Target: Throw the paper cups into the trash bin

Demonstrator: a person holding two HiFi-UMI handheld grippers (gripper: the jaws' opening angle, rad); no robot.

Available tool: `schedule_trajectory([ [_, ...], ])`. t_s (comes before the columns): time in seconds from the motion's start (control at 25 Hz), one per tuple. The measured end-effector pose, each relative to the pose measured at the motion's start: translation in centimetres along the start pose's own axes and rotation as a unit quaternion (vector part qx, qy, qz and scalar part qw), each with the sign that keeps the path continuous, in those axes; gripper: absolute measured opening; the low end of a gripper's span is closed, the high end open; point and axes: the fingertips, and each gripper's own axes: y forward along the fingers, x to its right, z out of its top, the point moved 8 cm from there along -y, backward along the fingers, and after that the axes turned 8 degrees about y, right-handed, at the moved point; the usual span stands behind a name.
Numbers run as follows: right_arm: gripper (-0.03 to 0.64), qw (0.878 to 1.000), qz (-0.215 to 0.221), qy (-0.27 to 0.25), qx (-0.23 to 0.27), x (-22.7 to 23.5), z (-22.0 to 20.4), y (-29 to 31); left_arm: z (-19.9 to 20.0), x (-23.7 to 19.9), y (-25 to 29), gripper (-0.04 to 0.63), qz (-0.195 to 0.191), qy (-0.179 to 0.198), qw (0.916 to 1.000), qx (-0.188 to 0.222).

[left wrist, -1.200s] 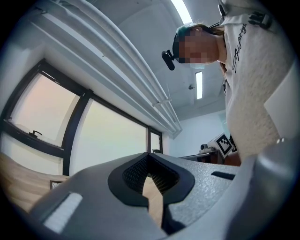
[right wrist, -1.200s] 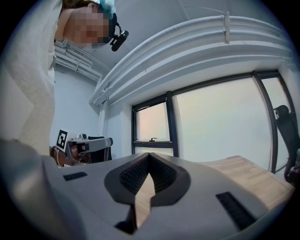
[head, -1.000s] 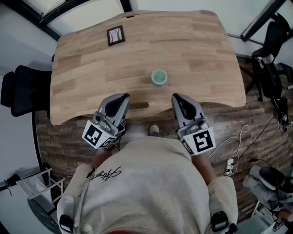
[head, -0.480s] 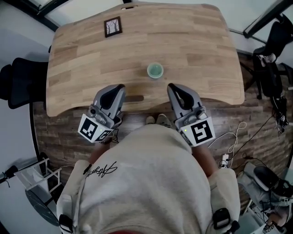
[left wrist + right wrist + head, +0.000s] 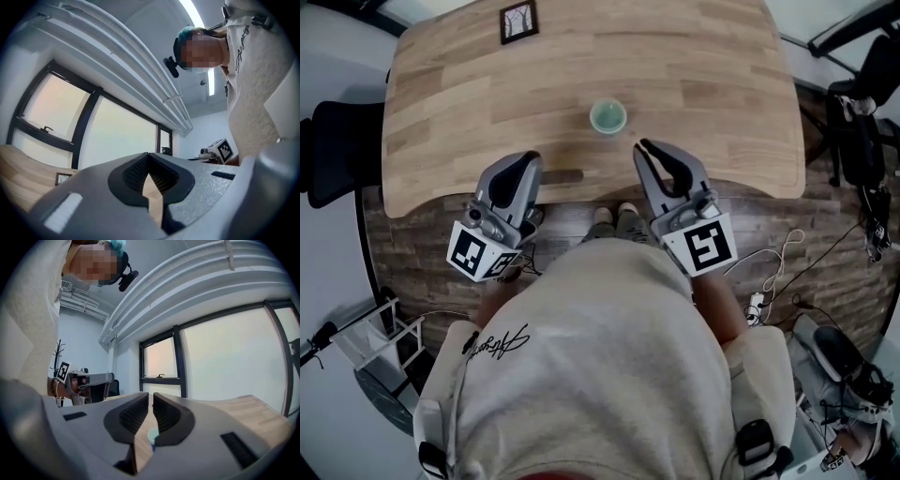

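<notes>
Cup placement is deciding the coming reach. The paper cup (image 5: 607, 116) is standing upright, mouth up, on the counter (image 5: 722, 84). In the head view it is sitting just left of centre in the upper part of the frame, back from the counter's near edge.

The right tool (image 5: 649, 152) is hovering over that near edge with its tips aiming up the frame. The cup is lying just up and to the left of those tips, near but apart from them. In the right gripper view the cup (image 5: 152, 435) is showing low in the slot between the jaws, almost dead ahead.

The left tool (image 5: 514, 171) is aiming the same way from lower left. For it the cup is lying up and well off to the right, so the right tool is sitting plainly nearer.

Both tools are clenched and grasping nothing, their jaws closing on bare air in each gripper view. A framed picture (image 5: 518, 21) is lying at the counter's upper left corner, well away from any reach.

Seen from above the cup is reading as a plain circle, so no side is looking better than another. By my reading, the right tool is needing to release before it can straddle the cup wall.
</notes>
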Motion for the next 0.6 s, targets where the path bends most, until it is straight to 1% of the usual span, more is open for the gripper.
schedule_trajectory([
  [0.12, 0.025, 1.0, 0.016, 0.012, -0.003, 0.5, -0.9, 0.3, -0.4, 0.2, 0.2, 0.003, 0.003, -0.004, 1.0, -0.004],
  [0.24, 0.077, 0.999, 0.03, 0.022, -0.009, 0.9, -1.9, 0.8, -0.7, 0.0, 0.2, 0.003, 0.007, -0.006, 0.9999, -0.008],
  [0.48, 0.148, 0.999, 0.025, 0.009, -0.027, 1.7, -3.3, 1.7, -1.3, -0.1, 0.0, 0.003, 0.015, -0.007, 0.9997, -0.017],
  [0.6, 0.17, 0.999, 0.024, 0.005, -0.037, 1.9, -4.1, 2.1, -1.7, 0.0, -0.3, 0.003, 0.018, -0.011, 0.9995, -0.024],
])
